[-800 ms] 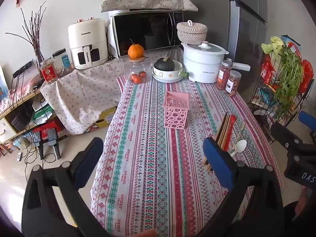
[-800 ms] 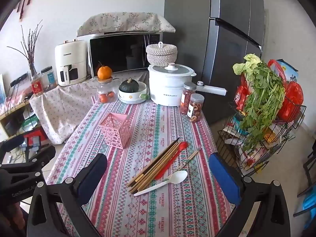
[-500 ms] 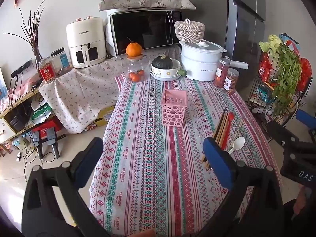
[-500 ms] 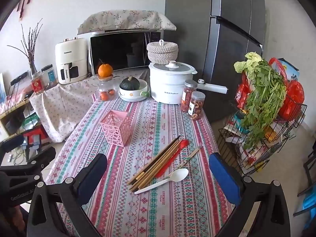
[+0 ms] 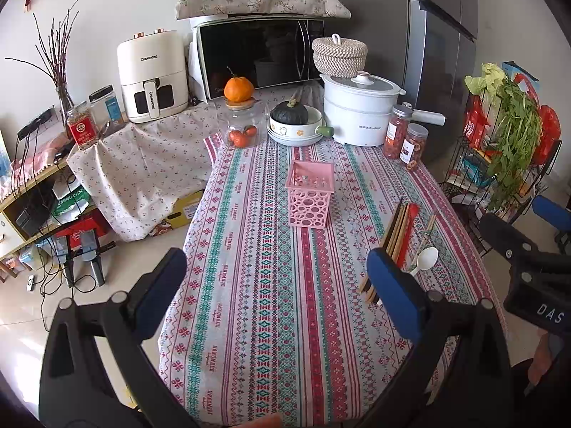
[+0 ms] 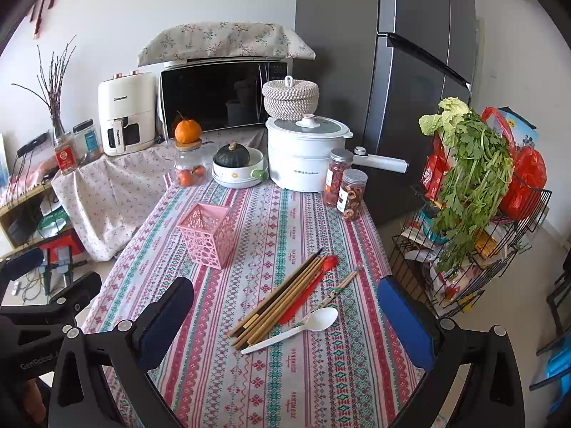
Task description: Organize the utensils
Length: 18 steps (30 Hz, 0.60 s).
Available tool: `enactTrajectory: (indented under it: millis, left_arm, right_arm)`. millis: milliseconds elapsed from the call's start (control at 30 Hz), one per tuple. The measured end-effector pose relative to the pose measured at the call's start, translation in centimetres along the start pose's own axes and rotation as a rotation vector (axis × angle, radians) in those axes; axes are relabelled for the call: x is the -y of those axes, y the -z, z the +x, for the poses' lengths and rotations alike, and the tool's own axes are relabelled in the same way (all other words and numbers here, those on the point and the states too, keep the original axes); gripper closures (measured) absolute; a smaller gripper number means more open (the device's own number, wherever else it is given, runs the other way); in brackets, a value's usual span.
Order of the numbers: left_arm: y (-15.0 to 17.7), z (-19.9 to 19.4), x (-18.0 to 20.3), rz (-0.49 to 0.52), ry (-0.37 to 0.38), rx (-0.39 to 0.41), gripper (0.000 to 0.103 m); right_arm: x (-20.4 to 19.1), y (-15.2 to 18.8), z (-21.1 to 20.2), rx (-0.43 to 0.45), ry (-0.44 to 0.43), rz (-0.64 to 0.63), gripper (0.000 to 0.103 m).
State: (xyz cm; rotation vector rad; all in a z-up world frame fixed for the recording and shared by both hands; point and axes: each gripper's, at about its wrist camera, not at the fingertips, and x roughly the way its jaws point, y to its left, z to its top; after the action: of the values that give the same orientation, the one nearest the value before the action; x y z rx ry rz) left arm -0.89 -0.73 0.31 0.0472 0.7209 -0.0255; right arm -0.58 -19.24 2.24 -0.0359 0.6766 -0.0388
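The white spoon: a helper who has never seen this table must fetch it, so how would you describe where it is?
Start at the striped tablecloth and find the pink basket standing on it. Nearer the front edge lies a bundle of chopsticks; the white spoon lies beside them on the near side. It is the only white, plastic-looking, bowl-ended utensil there.

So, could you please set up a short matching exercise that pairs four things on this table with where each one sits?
Things:
1. white spoon
2. orange
3. dark squash
4. woven basket

Places:
A. on the white pot's lid
B. in a white bowl
C. flat on the tablecloth beside the chopsticks
D. on top of a glass jar

Pairs: 1-C, 2-D, 3-B, 4-A
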Motion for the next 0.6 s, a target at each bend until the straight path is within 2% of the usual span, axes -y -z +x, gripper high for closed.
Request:
enactTrajectory:
  millis: [600]
  left_arm:
    - [-0.08,-0.35,-0.07,-0.005,0.03,0.033,0.002]
  right_arm:
    - [0.05,0.04,-0.17,0.014,0.013,0.005,0.0]
